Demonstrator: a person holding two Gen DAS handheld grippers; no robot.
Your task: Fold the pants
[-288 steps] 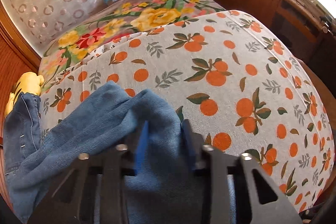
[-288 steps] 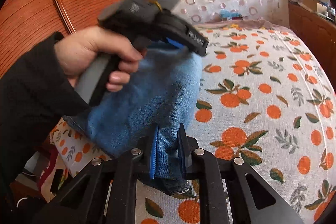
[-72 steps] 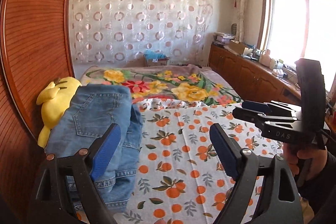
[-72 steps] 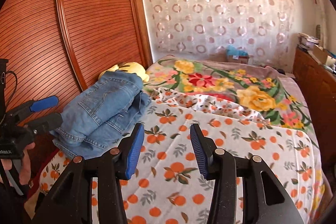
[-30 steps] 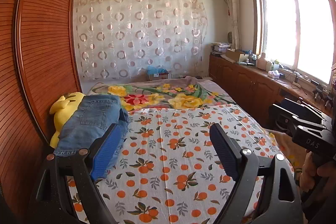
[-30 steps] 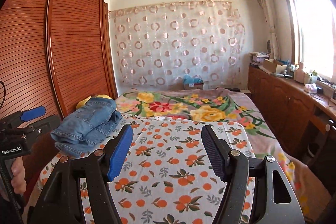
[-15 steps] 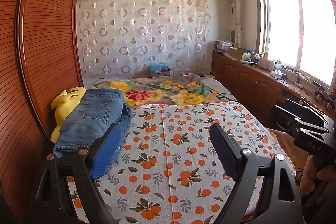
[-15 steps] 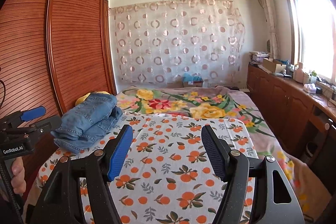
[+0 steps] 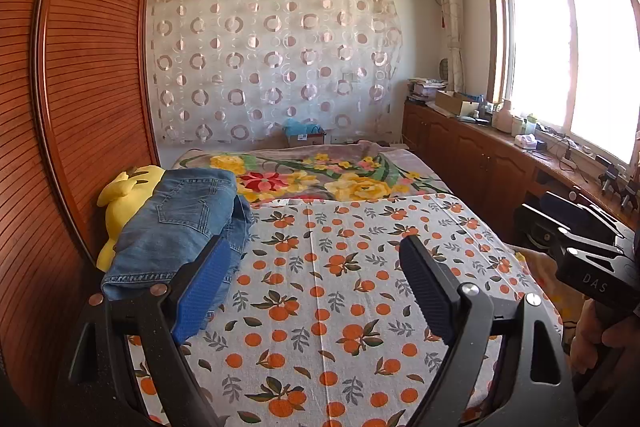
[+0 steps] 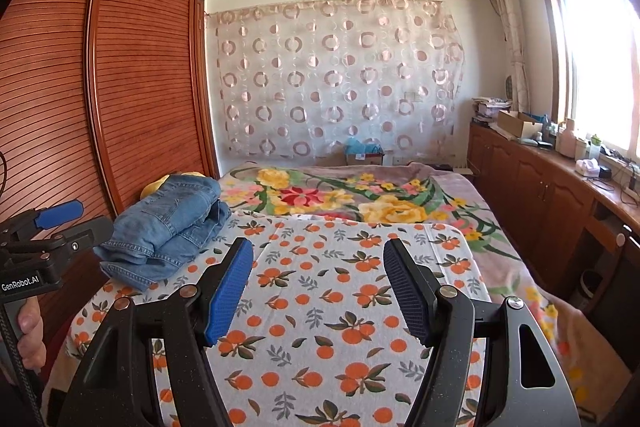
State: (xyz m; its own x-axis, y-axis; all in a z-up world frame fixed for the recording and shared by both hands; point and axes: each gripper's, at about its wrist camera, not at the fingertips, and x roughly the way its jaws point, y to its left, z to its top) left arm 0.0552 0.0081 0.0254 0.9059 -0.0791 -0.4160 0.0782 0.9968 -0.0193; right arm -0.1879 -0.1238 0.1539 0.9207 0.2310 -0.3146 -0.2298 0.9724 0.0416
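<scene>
The blue denim pants (image 9: 176, 223) lie folded in a stack at the left side of the bed, on the orange-print sheet (image 9: 340, 291), partly over a yellow plush toy (image 9: 124, 203). The right wrist view shows the same stack of pants (image 10: 168, 227) by the wardrobe. My left gripper (image 9: 316, 259) is open, held back from the bed, with nothing between its blue pads. My right gripper (image 10: 318, 259) is open too, also clear of the pants. Each gripper shows at the edge of the other's view, held in a hand.
A slatted wooden wardrobe (image 9: 80, 107) runs along the bed's left side. A flowered blanket (image 9: 320, 179) covers the far half of the bed. Low wooden cabinets (image 9: 480, 163) with clutter on top line the right wall under a bright window (image 9: 568, 55).
Over the last second both views stay almost the same; the grippers hold still and open. Much earlier, each was shut on the denim; then both let go and drew back.
</scene>
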